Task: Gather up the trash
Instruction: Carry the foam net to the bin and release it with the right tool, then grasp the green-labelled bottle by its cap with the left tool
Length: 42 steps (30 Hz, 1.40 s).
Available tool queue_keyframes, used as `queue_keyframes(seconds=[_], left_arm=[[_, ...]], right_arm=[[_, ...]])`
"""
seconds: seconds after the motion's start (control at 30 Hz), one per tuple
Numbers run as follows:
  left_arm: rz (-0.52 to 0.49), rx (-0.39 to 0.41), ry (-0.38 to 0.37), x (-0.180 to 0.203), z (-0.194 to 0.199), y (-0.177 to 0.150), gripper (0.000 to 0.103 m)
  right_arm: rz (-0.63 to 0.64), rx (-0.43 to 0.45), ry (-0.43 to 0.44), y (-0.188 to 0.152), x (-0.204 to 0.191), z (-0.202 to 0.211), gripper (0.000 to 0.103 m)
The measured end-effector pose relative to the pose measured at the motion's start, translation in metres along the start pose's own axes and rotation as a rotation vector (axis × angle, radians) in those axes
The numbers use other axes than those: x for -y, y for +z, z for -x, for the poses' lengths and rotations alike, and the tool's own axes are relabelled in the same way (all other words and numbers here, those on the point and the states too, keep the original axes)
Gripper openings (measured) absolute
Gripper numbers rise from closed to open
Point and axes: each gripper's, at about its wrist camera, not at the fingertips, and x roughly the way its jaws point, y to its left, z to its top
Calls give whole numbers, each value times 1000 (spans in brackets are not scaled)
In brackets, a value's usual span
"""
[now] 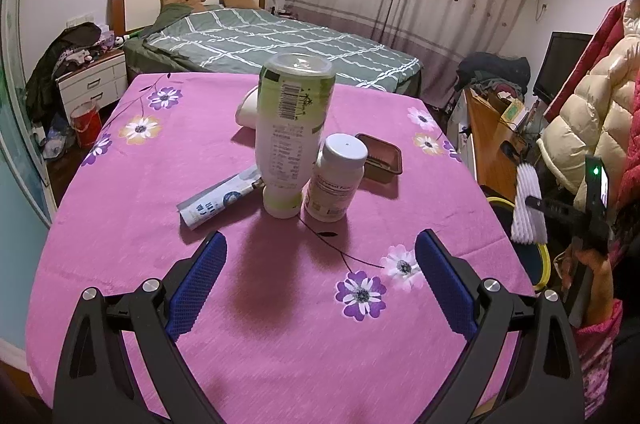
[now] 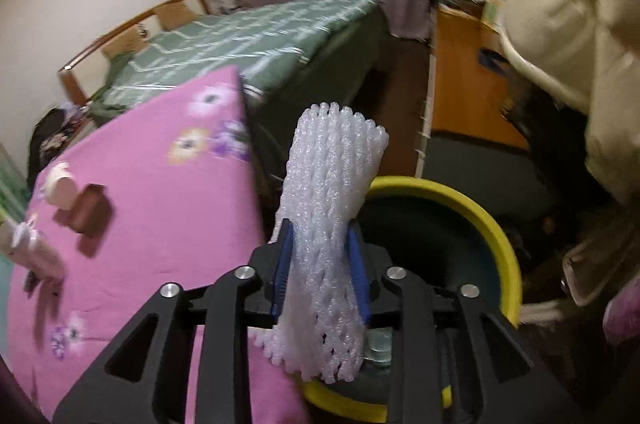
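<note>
The pink-clothed table [image 1: 160, 184] still carries an upturned squeeze bottle [image 1: 294, 136], a pill jar [image 1: 338, 180], a brown tray [image 1: 380, 158] and a flattened tube [image 1: 220, 200]. My right claw [image 2: 320, 264] pinches white foam netting [image 2: 332, 184] over the yellow-rimmed bin [image 2: 460, 200], just beside the table's edge. My left claw [image 1: 320, 256] hangs spread, with bare cloth ahead.

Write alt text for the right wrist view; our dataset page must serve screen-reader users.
The right claw grips a white foam net sleeve above a yellow-rimmed bin beside the pink flowered table. A green bed lies behind, blurred.
</note>
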Motion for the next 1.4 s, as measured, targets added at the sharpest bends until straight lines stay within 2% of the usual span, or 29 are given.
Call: queue_keyframes(seconds=[0.03,0.13,0.43,0.87,1.03,1.1,1.4], left_arm=[[-2,0,1,1,-1,1,94],[-5,0,4,3,-3,2,94],[-11,8,17,2,-11,9,94],[-20,87,40,-9,-37,58,94],[-27,86,49,-15,-54,76,93],[-30,81,44,-18,-59,80,87],[-20,53,8,-27,-78,87,71]], right_arm=[[-7,-2,-8,-1,5,-1,36],[-30,-7,-28,-6,17,-4,44],[-46,-2,-72,-11,28,-9,59],[-25,-1,-63,-13,16,-11,60],[-24,0,-61,-13,13,-11,60],[-25,1,-61,-13,14,-11,60],[-15,-3,-61,-16,9,-9,60]])
